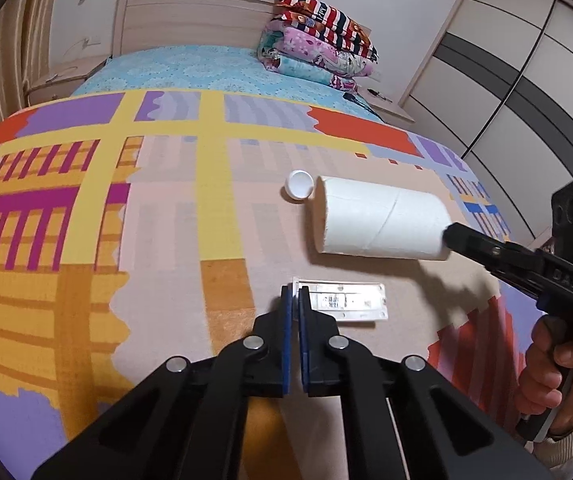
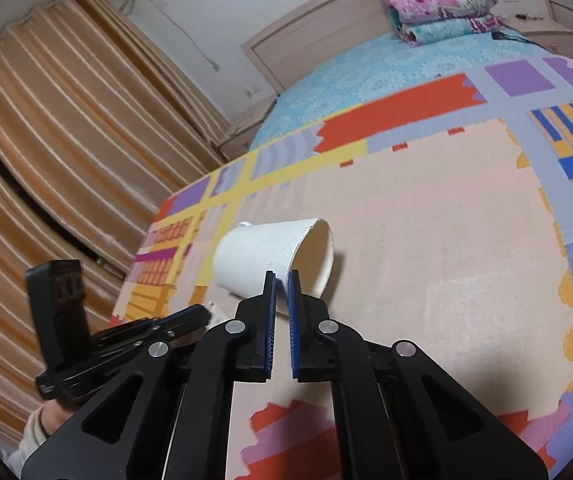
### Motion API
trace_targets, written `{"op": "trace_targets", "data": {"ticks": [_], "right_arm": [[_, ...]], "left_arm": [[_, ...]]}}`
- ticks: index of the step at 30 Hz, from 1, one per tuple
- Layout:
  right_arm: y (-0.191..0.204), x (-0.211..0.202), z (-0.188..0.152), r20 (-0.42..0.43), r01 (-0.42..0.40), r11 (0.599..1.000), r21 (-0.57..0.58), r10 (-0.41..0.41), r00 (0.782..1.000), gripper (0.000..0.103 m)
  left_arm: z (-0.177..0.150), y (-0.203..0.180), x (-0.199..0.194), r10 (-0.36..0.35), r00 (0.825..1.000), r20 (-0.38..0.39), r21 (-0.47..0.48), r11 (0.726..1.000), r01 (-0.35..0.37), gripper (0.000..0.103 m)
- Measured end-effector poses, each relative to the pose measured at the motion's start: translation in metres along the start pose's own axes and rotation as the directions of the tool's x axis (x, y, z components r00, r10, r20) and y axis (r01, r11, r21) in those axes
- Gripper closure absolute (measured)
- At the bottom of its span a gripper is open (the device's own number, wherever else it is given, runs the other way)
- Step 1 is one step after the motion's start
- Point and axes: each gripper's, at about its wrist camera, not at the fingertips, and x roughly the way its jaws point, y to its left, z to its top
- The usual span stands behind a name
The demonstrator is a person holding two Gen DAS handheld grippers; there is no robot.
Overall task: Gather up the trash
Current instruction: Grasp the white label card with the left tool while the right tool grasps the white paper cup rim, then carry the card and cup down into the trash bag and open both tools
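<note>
A white paper cup (image 1: 378,220) (image 2: 254,256) lies on its side on the patterned bed cover (image 1: 166,240). My right gripper (image 2: 282,280) (image 1: 452,236) is shut on the cup's rim, with the wall pinched between its blue pads. Nearer in the left wrist view lies a flat clear plastic pack (image 1: 346,302), and my left gripper (image 1: 295,294) is shut on its left edge. In the right wrist view the left gripper (image 2: 196,316) shows at the lower left, with a scrap of the pack (image 2: 217,309) at its tip. A small white cap (image 1: 298,185) rests just left of the cup.
Folded blankets (image 1: 318,40) (image 2: 438,4) are stacked at the head of the bed by the headboard (image 1: 190,20). A wardrobe (image 1: 526,80) stands to the right, striped curtains (image 2: 66,120) to the left. A person's hand (image 1: 550,368) holds the right gripper's handle.
</note>
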Motion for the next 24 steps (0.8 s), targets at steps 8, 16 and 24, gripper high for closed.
{"op": "trace_targets", "data": {"ticks": [8, 16, 24], "right_arm": [[0.037, -0.029, -0.004, 0.034, 0.066, 0.989, -0.136, -0.062, 0.997, 0.101], [0.077, -0.049, -0.014, 0.043, 0.196, 0.935, -0.295, -0.192, 0.981, 0.101], [0.096, -0.074, -0.024, 0.060, 0.227, 0.914, -0.338, -0.220, 0.974, 0.101]], "left_arm": [[-0.007, 0.007, -0.021, -0.003, 0.999, 0.033, 0.021, 1.000, 0.002, 0.100], [-0.018, -0.003, -0.048, 0.043, 0.997, 0.071, 0.113, 0.992, -0.051, 0.100], [-0.031, -0.021, -0.075, 0.075, 0.991, 0.114, 0.210, 0.973, -0.098, 0.100]]}}
